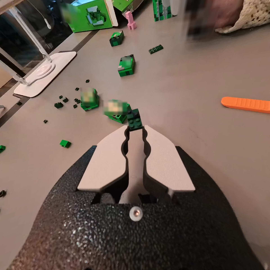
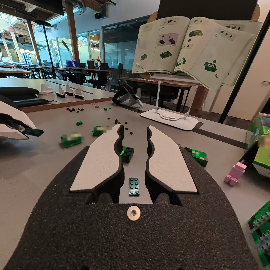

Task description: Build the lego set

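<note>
Place: open-plan office or shared lab workspace.
Glazing: glass partitions [image 2: 118, 48] across 10 to 12 o'clock in the right wrist view, with a further room visible behind them.
Structure: wooden posts [image 2: 72, 30] and an exposed duct [image 2: 78, 7] at 11 o'clock.
Furniture: long desks [image 2: 87, 70] with black chairs [image 2: 90, 64] in rows at 10 to 11 o'clock.
Work surface: grey table [image 2: 43, 168] in the foreground, joined to a second table [image 2: 29, 81] at 9 to 10 o'clock.
Equipment: white book stand [image 2: 169, 116] at 1 o'clock; spare white gripper fingers [image 2: 68, 90] standing on the second table.
</note>
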Demonstrator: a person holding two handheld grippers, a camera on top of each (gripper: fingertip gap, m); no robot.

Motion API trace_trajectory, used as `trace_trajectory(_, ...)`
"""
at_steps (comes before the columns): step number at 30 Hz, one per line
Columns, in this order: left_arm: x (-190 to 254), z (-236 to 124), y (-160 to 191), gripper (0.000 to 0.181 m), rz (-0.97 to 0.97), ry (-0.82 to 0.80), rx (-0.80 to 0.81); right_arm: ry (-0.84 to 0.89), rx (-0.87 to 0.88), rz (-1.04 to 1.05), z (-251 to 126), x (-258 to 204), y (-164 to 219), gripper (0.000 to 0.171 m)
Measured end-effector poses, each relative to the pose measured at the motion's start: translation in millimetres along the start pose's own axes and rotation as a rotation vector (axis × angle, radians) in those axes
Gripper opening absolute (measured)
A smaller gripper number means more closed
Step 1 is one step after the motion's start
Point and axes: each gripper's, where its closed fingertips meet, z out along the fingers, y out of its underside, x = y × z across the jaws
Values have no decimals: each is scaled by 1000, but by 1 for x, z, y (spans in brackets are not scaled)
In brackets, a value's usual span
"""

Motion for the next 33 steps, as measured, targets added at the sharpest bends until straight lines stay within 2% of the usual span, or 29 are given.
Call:
trace_trajectory(27, 3, 3, -3, 16, 22, -3, 0, -32, -38, -13, 4, -5, 6, 23)
trace_trajectory(30, 2, 7, -2, 16, 18, -6, -17, -175, -132, 30, 18, -24, 11, 19)
trace_trajectory(33, 2, 7, -1, 16, 18, -7, -22, -364, -203, 28, 51, -53, 3, 19)
